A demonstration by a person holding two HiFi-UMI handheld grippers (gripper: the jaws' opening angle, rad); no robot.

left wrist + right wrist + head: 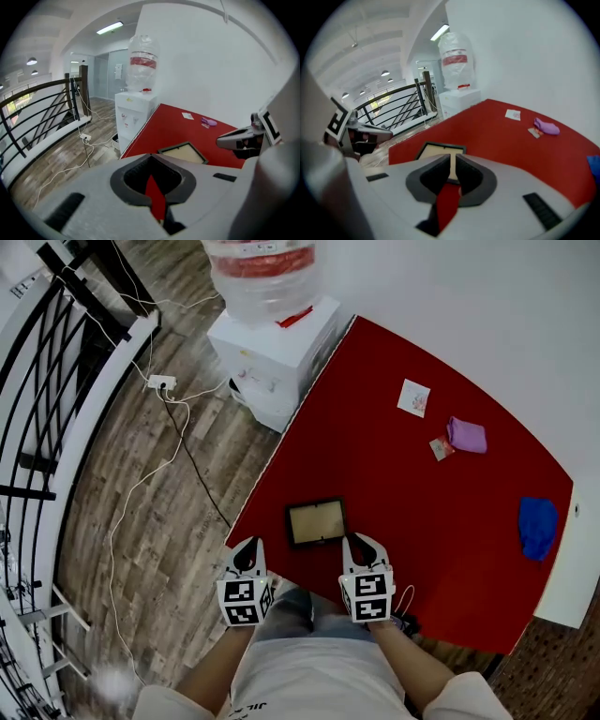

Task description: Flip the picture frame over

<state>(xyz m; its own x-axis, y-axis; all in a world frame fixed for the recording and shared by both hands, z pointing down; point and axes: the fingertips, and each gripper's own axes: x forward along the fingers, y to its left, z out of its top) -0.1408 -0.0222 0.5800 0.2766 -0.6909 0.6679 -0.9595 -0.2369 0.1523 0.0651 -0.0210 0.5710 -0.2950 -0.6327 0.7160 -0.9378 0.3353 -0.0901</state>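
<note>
A dark-rimmed picture frame [316,522] with a pale panel lies flat on the red table [422,512], close to its near edge. My left gripper [247,549] hovers just off the frame's left near corner, above the table edge, with its jaws together and nothing in them. My right gripper [362,542] hovers by the frame's right near corner. A narrow slit shows between its pads and nothing is in it. Neither gripper touches the frame. The left gripper view looks past the left gripper [151,159] to the frame [183,153]. Through the right gripper [452,161] slit I see the frame [440,151].
A white water dispenser [272,343] stands against the table's far left edge. A white card [413,397], a purple object [466,435] and a blue cloth [537,524] lie farther out on the table. Cables and a power strip [161,382] cross the wood floor beside a railing [47,381].
</note>
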